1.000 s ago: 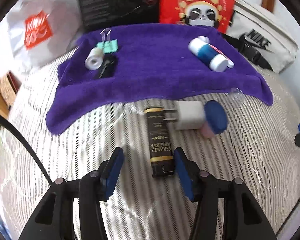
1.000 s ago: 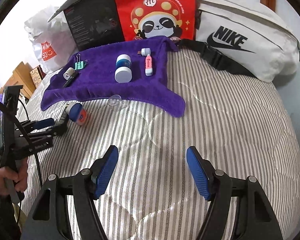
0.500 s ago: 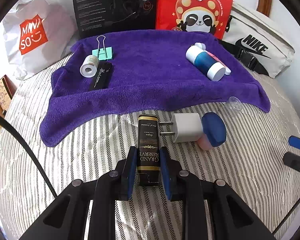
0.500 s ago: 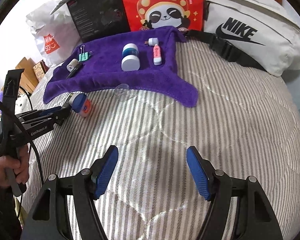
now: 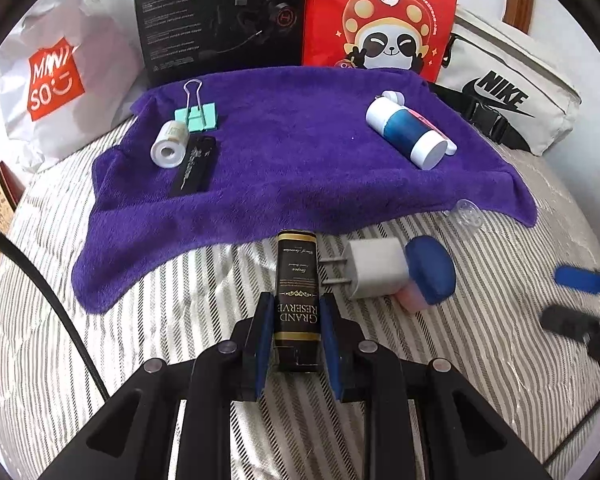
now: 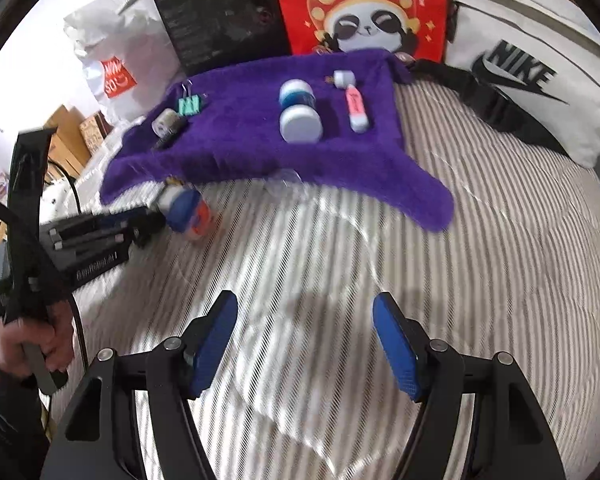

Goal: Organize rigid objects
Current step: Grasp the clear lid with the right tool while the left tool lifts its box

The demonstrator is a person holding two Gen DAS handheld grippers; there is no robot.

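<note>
My left gripper (image 5: pixel 296 308) is shut on a black "Grand Reserve" box (image 5: pixel 297 280) lying on the striped bed just before the purple towel (image 5: pixel 300 168). A white charger plug (image 5: pixel 374 268) and a blue-capped pink jar (image 5: pixel 430 272) lie right of the box. On the towel are a blue-and-white bottle (image 5: pixel 406 134), a green binder clip (image 5: pixel 198 114), a small white roll (image 5: pixel 170 144) and a black flat case (image 5: pixel 194 166). My right gripper (image 6: pixel 306 344) is open and empty over the bed, right of these things; a pink tube (image 6: pixel 356 106) shows there.
A clear suction cup (image 5: pixel 468 214) lies at the towel's right edge. A black box (image 5: pixel 220 20), a red panda bag (image 5: pixel 380 20), a white Miniso bag (image 5: pixel 56 84) and a white Nike bag (image 5: pixel 508 92) stand behind the towel.
My left gripper moved forward and closed on the black box, which was between open fingers a second ago. My right gripper swung closer to the towel, still open.
</note>
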